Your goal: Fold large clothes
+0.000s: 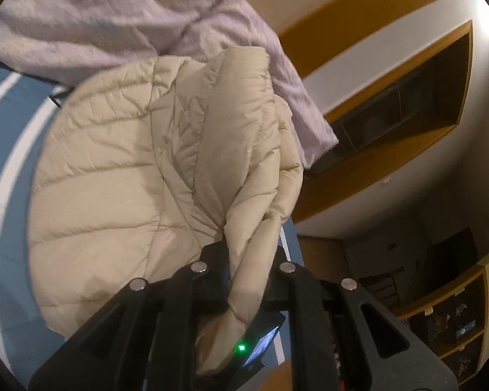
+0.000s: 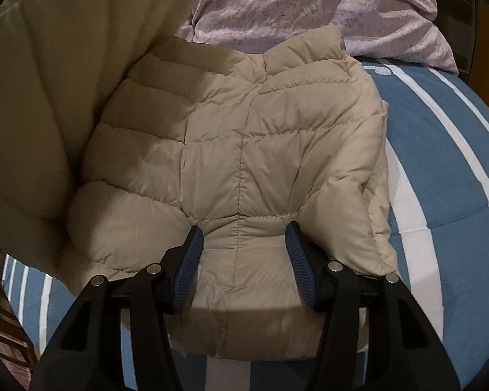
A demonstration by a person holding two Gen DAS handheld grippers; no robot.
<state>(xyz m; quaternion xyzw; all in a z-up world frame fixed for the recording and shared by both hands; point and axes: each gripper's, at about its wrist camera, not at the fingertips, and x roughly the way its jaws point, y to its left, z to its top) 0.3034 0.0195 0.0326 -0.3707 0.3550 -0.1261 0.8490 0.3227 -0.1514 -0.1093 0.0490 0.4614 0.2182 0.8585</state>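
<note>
A: Jacket position?

B: The beige puffer jacket [image 2: 244, 150] is spread on the striped bed [image 2: 440, 163], collar toward the lilac duvet [image 2: 309, 0]. One bunched side is lifted, clamped in the left gripper [image 1: 244, 280], fingers closed on it.

A: Right side?

B: The right gripper [image 2: 244, 251] is pressed on the hem, fingers half apart, nothing pinched. Likely an anchor for the fold.

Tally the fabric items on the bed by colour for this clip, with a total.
Beige: 1, the quilted puffer jacket
Lilac: 1, the crumpled blanket
Blue with white stripes: 1, the bed cover
Total: 3
</note>
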